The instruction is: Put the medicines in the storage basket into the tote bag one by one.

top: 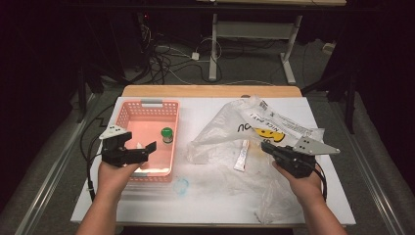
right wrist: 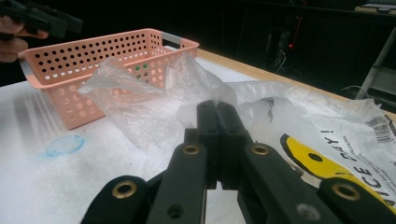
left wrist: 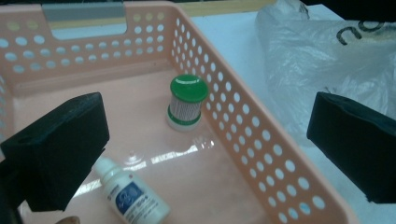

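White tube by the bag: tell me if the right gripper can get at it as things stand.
Probably, once it opens. The white tube looks to lie under the clear plastic bag, and the right gripper, jaws shut, sits just beside it.

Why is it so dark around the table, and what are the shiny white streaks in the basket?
High view: light falls on the table, so the room behind stays dark. Left gripper view: the streaks are lamp glare on the glossy basket floor beside the bottle; the near black pads look soft. Right gripper view: the far basket edge is a little blurred.
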The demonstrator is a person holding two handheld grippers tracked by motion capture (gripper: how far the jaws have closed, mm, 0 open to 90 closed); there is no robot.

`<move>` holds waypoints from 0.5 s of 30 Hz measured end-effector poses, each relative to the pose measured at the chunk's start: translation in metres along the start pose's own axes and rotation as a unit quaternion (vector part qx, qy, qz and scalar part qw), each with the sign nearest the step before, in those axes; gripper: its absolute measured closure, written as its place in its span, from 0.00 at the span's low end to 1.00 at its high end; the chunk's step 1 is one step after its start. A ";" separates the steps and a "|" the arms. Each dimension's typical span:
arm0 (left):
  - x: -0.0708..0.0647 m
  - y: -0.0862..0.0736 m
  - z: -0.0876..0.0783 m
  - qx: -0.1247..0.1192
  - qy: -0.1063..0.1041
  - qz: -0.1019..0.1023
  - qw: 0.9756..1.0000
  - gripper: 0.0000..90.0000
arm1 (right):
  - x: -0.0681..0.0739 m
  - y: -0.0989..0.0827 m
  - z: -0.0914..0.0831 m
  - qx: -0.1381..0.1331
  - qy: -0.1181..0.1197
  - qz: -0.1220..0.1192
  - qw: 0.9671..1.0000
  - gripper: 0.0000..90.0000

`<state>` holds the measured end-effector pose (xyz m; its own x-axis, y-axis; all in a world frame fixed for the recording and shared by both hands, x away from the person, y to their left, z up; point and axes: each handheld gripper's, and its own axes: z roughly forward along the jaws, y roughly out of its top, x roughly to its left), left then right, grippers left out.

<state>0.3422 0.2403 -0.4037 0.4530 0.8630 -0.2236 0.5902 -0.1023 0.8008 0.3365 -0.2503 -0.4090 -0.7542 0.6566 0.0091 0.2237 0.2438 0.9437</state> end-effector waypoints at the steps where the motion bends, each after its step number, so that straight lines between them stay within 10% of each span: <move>1: 0.000 0.003 0.002 0.002 0.003 0.004 1.000 0.00 | 0.000 0.000 0.000 0.000 0.001 0.000 1.000 1.00; 15: 0.011 0.030 0.050 0.051 0.010 0.006 0.999 0.12 | -0.001 0.000 0.000 0.000 0.001 0.002 1.000 1.00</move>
<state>0.3979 0.2225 -0.4101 0.4472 0.8714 -0.2015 0.6504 -0.1622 0.7421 0.3373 -0.2507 -0.4092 -0.7549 0.6557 0.0136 0.2267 0.2415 0.9436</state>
